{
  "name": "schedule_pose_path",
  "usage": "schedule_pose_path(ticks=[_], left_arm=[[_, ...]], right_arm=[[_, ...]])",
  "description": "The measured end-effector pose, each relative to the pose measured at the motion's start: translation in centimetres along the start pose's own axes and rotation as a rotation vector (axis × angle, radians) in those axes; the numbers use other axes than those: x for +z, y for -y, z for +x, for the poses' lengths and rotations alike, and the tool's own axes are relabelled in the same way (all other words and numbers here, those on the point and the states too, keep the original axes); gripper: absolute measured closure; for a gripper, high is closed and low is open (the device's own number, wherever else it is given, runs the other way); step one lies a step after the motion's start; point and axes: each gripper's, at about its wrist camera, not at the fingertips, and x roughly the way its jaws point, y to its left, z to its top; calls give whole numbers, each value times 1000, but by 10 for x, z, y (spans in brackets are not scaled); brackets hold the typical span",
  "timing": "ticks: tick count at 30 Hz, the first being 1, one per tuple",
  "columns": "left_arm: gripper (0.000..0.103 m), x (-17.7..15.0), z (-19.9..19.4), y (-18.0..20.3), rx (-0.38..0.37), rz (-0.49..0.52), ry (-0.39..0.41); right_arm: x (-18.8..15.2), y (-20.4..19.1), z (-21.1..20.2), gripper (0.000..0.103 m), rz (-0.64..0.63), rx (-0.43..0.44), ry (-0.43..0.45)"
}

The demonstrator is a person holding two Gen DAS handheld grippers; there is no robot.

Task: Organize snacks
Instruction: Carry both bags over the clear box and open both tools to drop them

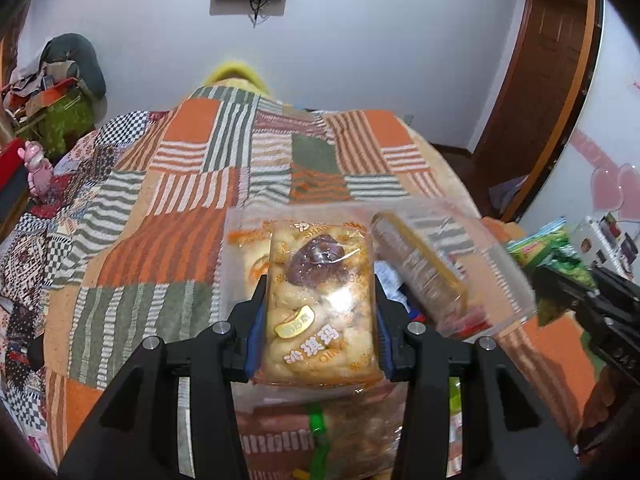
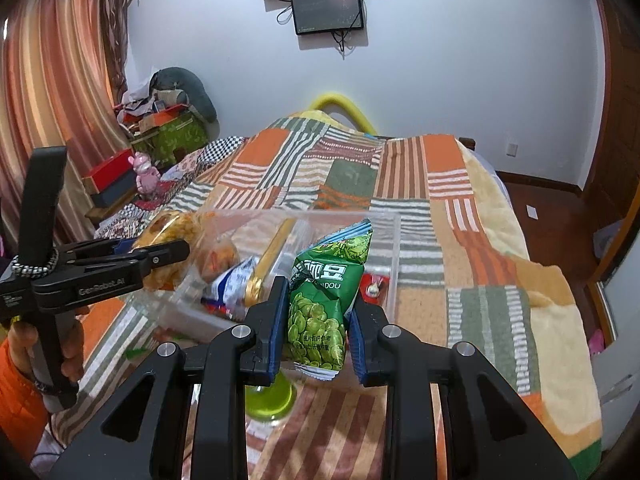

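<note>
Left wrist view, sachima packet (image 1: 322,304): pinched across its width in the left gripper (image 1: 320,320), long axis pointing ahead, held over the clear bin (image 1: 516,280).
Green pea bag (image 2: 324,300): clamped upright in the right gripper (image 2: 318,320), at the bin's near wall.
Clear bin: on the bed (image 2: 500,272), ahead of both grippers; neither is clearly nearer.
Inside: a gold-wrapped pack (image 1: 424,264) and other snacks.
</note>
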Motion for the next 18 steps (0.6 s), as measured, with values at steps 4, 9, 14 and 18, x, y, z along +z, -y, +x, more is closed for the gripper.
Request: schedule_pose_path(ticks=[4,9,14,18], left_arm=[[59,12,6,10,-5,16,1],[59,23,26,21,-25,29,-26],[59,28,52,27,-13,64,-74],[59,30,62,28,-29,55,-92]], right_arm=[[12,3,6,78,-4,3,15],[22,8,27,78,9,22,-9],[25,15,59,78,34,8,-62],[27,19,73,78,38,7,-95]])
